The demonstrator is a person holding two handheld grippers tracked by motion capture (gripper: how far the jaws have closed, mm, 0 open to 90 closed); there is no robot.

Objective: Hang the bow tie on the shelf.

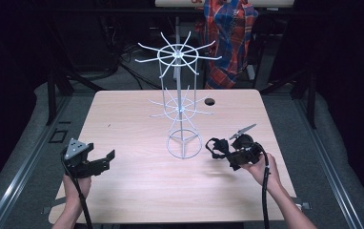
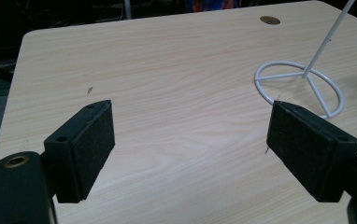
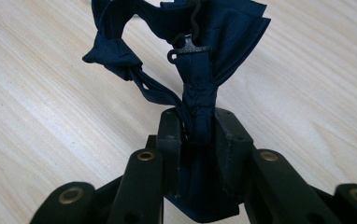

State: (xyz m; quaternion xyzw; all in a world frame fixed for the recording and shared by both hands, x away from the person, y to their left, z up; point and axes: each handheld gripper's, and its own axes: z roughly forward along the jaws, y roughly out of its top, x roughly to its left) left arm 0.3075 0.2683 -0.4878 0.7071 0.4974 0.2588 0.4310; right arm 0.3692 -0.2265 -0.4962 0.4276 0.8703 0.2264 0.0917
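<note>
A dark navy bow tie [image 3: 186, 51] with a small black hook on its strap is pinched at its knot between the jaws of my right gripper [image 3: 197, 128]. In the high view that right gripper [image 1: 224, 151] hovers over the table's right side, the bow tie [image 1: 214, 147] hanging from its tips just right of the rack's base. A white wire rack [image 1: 180, 100] with two tiers of radiating arms stands mid-table on a ring base [image 2: 300, 87]. My left gripper [image 1: 105, 160] is open near the front left, its pads [image 2: 85, 147] wide apart over bare wood.
The light wooden table [image 1: 132, 186] has a small round hole [image 1: 210, 101] near its far edge. A red and blue plaid cloth [image 1: 228, 36] hangs behind the table. Dark frame posts and cables stand around the back and sides.
</note>
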